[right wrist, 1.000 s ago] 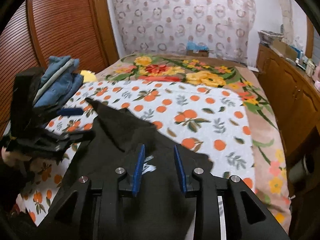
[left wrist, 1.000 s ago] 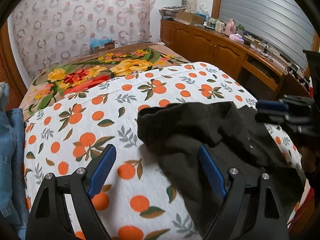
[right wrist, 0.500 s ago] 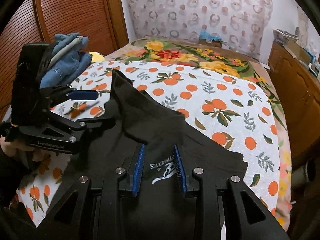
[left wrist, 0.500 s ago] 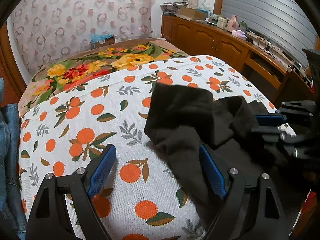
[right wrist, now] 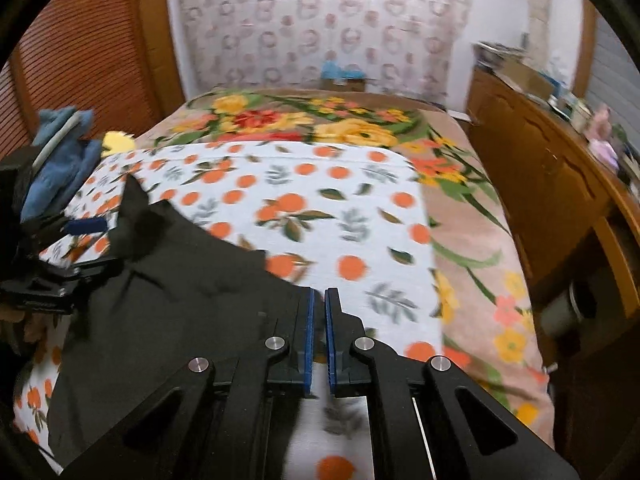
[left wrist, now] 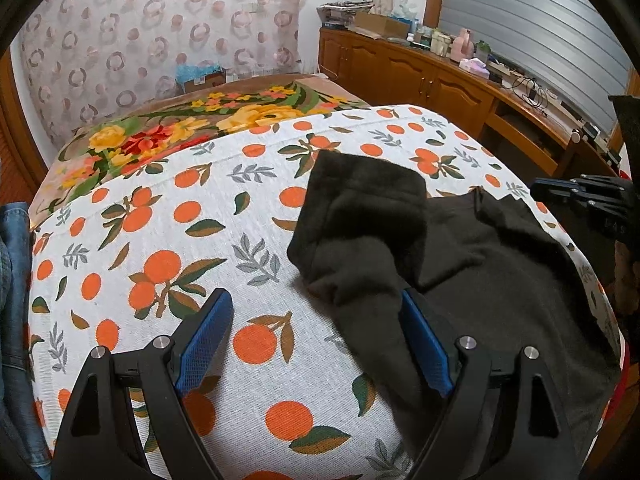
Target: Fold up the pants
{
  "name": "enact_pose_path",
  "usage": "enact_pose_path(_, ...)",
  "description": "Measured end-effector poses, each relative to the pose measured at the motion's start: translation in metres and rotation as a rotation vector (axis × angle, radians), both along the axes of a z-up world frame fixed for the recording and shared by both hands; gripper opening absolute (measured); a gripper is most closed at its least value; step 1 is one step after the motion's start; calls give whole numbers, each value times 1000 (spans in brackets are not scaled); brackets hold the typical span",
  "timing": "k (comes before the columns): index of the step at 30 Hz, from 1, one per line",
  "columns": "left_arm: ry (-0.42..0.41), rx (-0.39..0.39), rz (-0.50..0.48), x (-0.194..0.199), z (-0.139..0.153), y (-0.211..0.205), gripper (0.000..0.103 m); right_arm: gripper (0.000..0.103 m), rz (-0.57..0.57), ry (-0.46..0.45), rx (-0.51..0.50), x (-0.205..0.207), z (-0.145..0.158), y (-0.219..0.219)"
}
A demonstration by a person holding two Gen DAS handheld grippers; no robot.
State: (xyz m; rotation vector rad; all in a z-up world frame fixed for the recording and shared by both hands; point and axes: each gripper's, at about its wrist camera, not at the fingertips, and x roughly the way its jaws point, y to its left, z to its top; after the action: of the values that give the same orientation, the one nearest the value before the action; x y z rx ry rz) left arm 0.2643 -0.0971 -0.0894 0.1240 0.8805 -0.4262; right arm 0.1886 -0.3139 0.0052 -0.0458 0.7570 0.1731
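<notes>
The black pants [left wrist: 460,256] lie rumpled on the orange-print sheet [left wrist: 160,220], one end folded back over the rest. My left gripper [left wrist: 316,344] is open over the sheet, its right finger [left wrist: 424,348] touching the pants' near edge. In the right wrist view the pants [right wrist: 168,296] spread to the left. My right gripper [right wrist: 318,340] has its jaws almost together with nothing seen between them, just beside the pants' right edge. It also shows at the right of the left wrist view [left wrist: 580,196].
A pile of blue jeans [right wrist: 60,164] sits at the bed's left side, also in the left wrist view [left wrist: 12,280]. A floral blanket [right wrist: 320,120] covers the far bed. A wooden sideboard [left wrist: 460,84] with clutter runs along the right.
My right gripper closed from partly open and shifted right, off the pants' printed area to their edge. The pants settled flatter on the sheet. My left gripper stayed open.
</notes>
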Motion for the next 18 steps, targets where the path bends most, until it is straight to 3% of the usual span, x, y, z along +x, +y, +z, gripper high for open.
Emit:
enact_pose_path(4,1,4,0,0,0,0,85,8,10,-7,19,-5,-1,7)
enact_pose_path(8,-2,26,-1,1,-3,-2,85,26,62,-20,20,-6,3,20)
enact_pose_path(13,-3,36,-2,1,-4,-6,86,27,118,-24,19,-1,4,33)
enact_pose_path(18,-3,37,-2,1,-4,-6,86,27,154,9,-48,16,-11,46)
